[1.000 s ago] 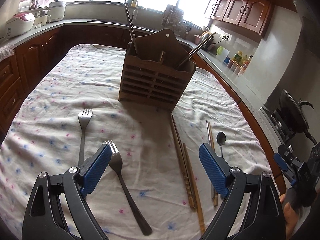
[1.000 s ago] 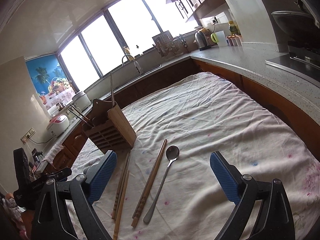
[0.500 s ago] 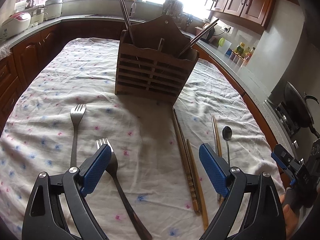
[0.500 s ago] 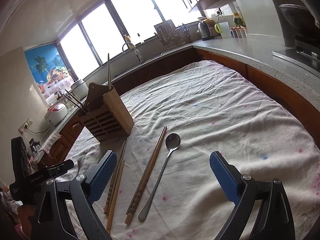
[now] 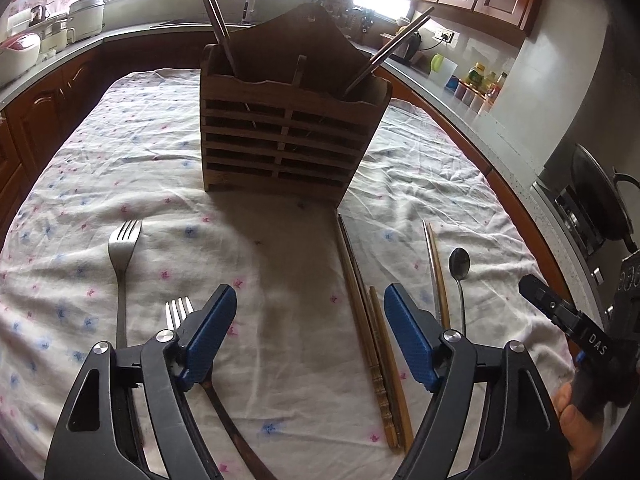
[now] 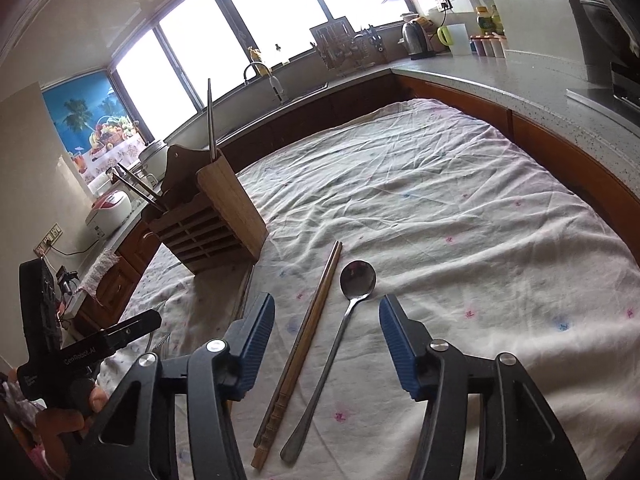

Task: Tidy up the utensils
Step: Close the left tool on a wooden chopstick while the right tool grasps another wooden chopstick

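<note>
A wooden slatted utensil holder [image 5: 288, 136] stands mid-table with metal chopsticks [image 5: 212, 8] in it; it also shows in the right wrist view [image 6: 212, 220]. Two forks lie on the cloth: one at the left [image 5: 122, 264], one [image 5: 180, 316] partly under my left finger. Wooden chopsticks [image 5: 372, 332] lie right of centre. My left gripper [image 5: 308, 336] is open and empty above the cloth. My right gripper [image 6: 326, 344] is open and empty, low over a wooden chopstick pair [image 6: 304, 344] and a metal spoon [image 6: 344, 320], both between its fingers.
A white floral cloth [image 6: 460, 208] covers the table. Counters ring it, with rice cookers [image 5: 24, 52] at the left, a kettle [image 6: 416, 40] and jars at the back right, and a stove with a wok [image 5: 600, 200] at the right.
Both grippers have moved forward and lower towards the table. The holder looms larger in the left view. The spoon and chopsticks now lie between the right fingers.
</note>
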A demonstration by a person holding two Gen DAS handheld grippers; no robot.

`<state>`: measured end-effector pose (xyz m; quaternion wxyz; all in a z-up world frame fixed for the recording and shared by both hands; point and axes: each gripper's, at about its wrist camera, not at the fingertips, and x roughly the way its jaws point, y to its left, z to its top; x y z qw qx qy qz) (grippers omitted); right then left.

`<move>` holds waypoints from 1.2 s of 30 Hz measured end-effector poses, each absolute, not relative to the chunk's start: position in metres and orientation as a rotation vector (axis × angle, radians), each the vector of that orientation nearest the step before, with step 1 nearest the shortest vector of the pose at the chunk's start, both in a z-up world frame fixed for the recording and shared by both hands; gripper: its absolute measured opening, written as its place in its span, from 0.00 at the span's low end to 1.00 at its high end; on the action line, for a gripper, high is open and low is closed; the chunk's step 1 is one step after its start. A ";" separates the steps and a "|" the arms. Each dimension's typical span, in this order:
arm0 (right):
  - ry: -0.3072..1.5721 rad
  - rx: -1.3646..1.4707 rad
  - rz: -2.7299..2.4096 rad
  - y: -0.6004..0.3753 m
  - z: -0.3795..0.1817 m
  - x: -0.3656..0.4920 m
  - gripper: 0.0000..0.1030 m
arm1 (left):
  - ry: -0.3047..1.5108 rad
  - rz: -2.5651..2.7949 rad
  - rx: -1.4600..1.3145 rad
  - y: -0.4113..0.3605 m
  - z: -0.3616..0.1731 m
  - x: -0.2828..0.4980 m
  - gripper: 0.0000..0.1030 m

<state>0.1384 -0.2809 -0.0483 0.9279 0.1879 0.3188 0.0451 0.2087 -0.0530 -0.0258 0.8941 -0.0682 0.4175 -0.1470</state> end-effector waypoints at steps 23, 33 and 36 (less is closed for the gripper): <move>0.884 0.322 0.099 -0.257 -0.096 0.230 0.11 | 1.008 -0.388 -0.032 -0.102 -0.063 0.293 0.26; 0.898 0.283 0.070 -0.258 -0.096 0.252 0.07 | 1.006 -0.407 0.022 -0.102 -0.067 0.299 0.20; 0.912 0.244 0.066 -0.253 -0.095 0.261 0.07 | 1.003 -0.416 0.061 -0.104 -0.067 0.295 0.17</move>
